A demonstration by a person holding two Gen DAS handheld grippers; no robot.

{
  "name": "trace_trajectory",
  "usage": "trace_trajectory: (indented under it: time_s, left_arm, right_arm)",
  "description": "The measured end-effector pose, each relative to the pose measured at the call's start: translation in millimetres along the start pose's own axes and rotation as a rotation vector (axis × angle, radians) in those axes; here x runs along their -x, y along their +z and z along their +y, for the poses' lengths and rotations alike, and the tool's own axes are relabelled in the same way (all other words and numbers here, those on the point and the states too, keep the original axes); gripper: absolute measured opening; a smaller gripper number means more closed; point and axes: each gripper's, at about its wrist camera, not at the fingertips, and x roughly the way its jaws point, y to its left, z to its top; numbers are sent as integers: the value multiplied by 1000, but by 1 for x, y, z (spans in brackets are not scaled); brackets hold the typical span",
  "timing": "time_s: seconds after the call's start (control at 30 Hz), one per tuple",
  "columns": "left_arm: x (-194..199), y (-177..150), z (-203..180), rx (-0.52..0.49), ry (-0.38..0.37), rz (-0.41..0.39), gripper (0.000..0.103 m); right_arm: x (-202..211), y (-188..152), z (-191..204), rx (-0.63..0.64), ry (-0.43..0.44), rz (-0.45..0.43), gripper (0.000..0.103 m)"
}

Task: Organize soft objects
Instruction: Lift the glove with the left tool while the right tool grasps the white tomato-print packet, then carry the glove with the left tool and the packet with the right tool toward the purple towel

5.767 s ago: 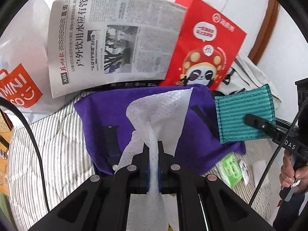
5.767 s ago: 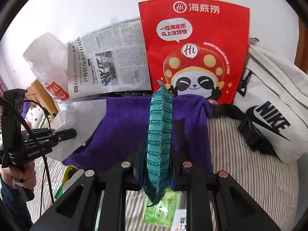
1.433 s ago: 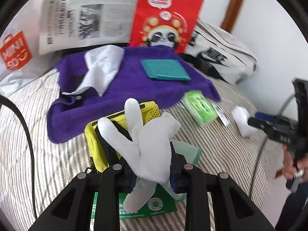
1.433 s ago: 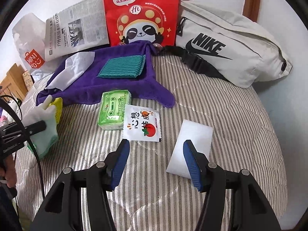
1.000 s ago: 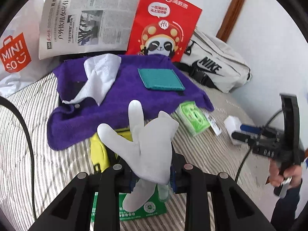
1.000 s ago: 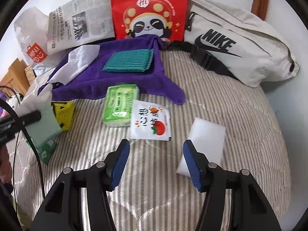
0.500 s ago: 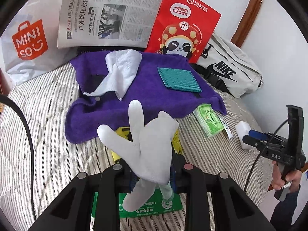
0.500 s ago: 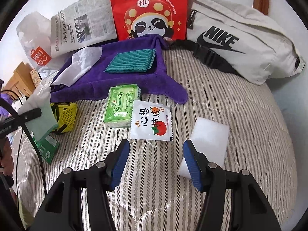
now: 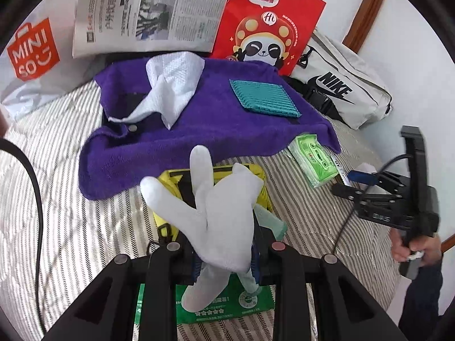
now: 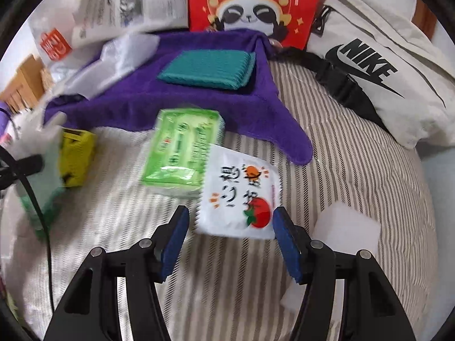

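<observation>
The left gripper (image 9: 224, 255) is held above the striped bed (image 9: 71, 227), jaws clamped on a white cotton glove (image 9: 216, 213). The right gripper (image 10: 230, 241), jaws wide and empty, has been brought lower, seemingly straddling a white tomato-printed sachet (image 10: 241, 196).

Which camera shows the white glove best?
The left wrist view. There the white glove fills the middle, sharp, fingers sticking up, pinched in the left hand-held gripper. The right wrist view shows it only as a blurry white shape at the far left edge.
</observation>
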Motion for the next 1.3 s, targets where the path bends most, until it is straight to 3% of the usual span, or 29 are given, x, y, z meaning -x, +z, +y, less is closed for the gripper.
trace_trajectory:
  time_s: [0.13, 0.23, 0.27, 0.3, 0.43, 0.93, 1.3]
  left_arm:
    - [-1, 0, 3, 10, -12, 1, 25]
    - [0, 0, 4, 18, -20, 1, 25]
    - [0, 0, 4, 18, -19, 2, 25]
    - [0, -1, 4, 21, -21, 3, 25]
    - [0, -2, 3, 22, -29, 5, 25]
    - [6, -1, 1, 16, -26, 2, 25]
    - [16, 4, 4, 27, -21, -22, 25]
  right_arm:
    - [-9, 3, -5, -3, -6, -17, 57]
    - [-10, 4, -13, -27, 41, -22, 31]
    - [-9, 4, -14, -29, 39, -22, 15]
    - [-7, 3, -16, -29, 41, -19, 5]
    - [-5, 3, -23, -74, 105, -5, 5]
    - [7, 0, -17, -84, 79, -43, 4]
    - [31, 9, -19, -104, 125, -93, 4]
